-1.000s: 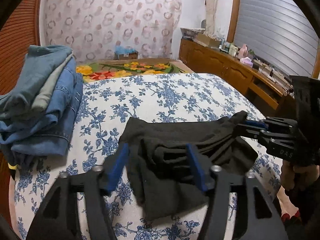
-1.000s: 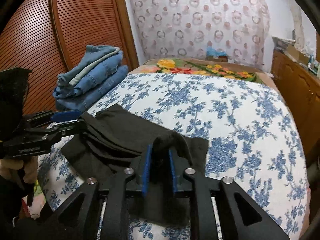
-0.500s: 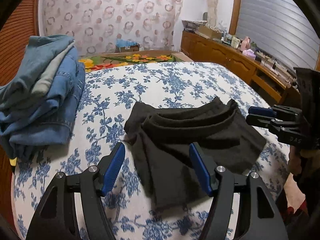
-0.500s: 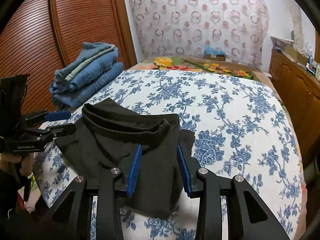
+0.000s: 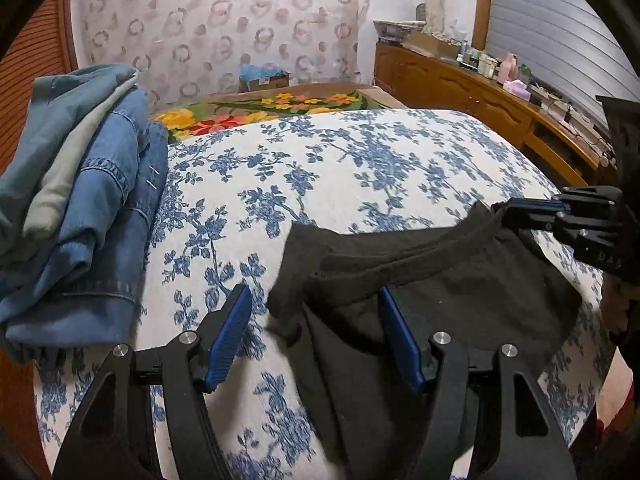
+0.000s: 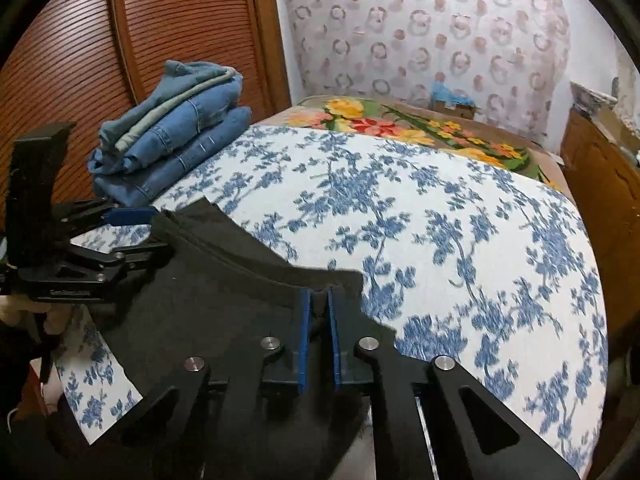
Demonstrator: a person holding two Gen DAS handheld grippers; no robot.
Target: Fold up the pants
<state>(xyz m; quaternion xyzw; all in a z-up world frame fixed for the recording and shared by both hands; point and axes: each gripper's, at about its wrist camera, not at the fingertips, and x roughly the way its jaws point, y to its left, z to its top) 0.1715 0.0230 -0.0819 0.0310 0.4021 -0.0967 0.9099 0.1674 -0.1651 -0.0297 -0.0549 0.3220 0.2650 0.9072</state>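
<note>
Since half a second ago the right tool (image 6: 318, 312) has pinched the black pants (image 6: 224, 300) again | left tool (image 5: 316, 332) wide, holding nothing | pants on bed (image 5: 360, 168) at 6 o'clock | next fold likely starting.

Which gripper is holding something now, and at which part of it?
The right gripper pinches the black pants at the right end of their far edge. The left gripper is open and holds nothing.

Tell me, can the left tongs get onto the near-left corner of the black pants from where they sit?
Probably yes. The left tongs are open, and the corner of the black pants lies between their fingers with nothing over it. The right tongs pinch the opposite corner, and the stack of jeans sits off to the side.
</note>
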